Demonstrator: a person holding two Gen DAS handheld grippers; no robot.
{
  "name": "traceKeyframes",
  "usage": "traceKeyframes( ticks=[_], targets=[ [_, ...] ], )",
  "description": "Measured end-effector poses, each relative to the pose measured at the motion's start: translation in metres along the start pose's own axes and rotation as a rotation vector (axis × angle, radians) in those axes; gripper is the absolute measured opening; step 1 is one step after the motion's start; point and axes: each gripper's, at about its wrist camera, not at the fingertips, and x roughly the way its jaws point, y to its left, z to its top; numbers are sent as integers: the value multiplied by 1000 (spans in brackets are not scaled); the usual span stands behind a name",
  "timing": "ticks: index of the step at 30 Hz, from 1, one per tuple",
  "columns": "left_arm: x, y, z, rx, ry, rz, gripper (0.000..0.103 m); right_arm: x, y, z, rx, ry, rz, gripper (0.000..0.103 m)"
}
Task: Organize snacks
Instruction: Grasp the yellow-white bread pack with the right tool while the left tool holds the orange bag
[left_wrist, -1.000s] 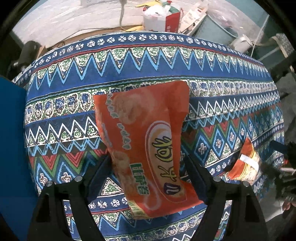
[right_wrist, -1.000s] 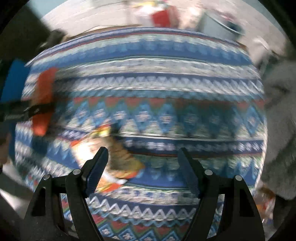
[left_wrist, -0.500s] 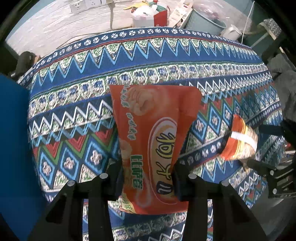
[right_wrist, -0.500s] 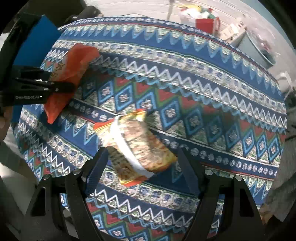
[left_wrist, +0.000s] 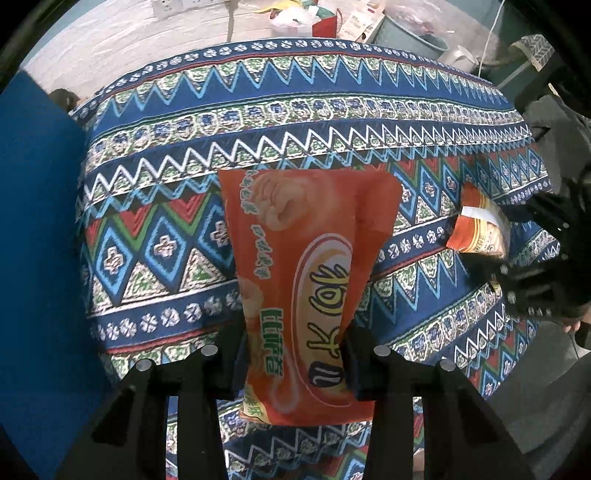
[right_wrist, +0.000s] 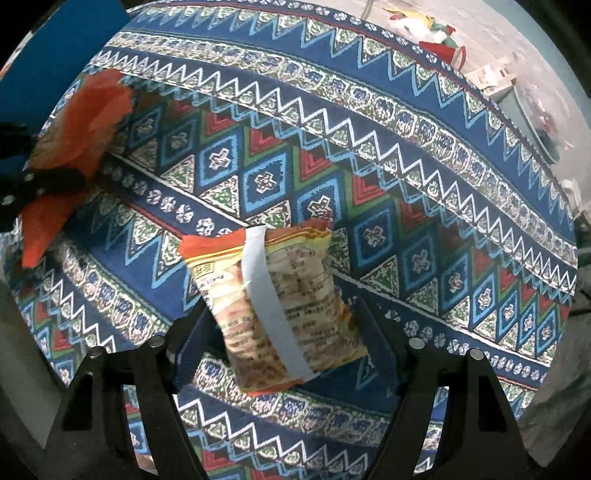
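Note:
My left gripper (left_wrist: 293, 363) is shut on a big orange snack bag (left_wrist: 306, 280) with Chinese lettering and holds it over the patterned tablecloth (left_wrist: 258, 110). The same bag shows at the left of the right wrist view (right_wrist: 85, 125). My right gripper (right_wrist: 284, 354) straddles a smaller yellow-orange snack pack (right_wrist: 280, 302) with a white stripe; its jaws stand wide on both sides with gaps to the pack. That pack also shows at the right of the left wrist view (left_wrist: 480, 229), beside the right gripper's black body.
A blue panel (left_wrist: 37, 221) stands along the table's left side. Beyond the far table edge are a red-and-white box (left_wrist: 314, 22), a grey bucket (left_wrist: 410, 33) and a white wall with a socket. The table's near edge lies just below both grippers.
My left gripper closed on the orange bag and moved it to the left. My right gripper moved in over the small pack, which now lies between its open jaws.

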Motion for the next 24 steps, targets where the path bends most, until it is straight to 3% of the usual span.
traceKeyframes(
  ticks=[1,5,16,24],
  targets=[
    [-2,2,-3,2,-4,1,41,1,0,0,15,-2,-2,62],
    [-18,16,-13,-2,-30,-1,41,-1,0,3,50,-27,18,43],
    [-82,43,-12,-5,-146,-5,41,-52,24,42,91,-140,22,41],
    [-106,40,3,-13,-211,5,41,-89,41,72,106,-217,48,41]
  ],
)
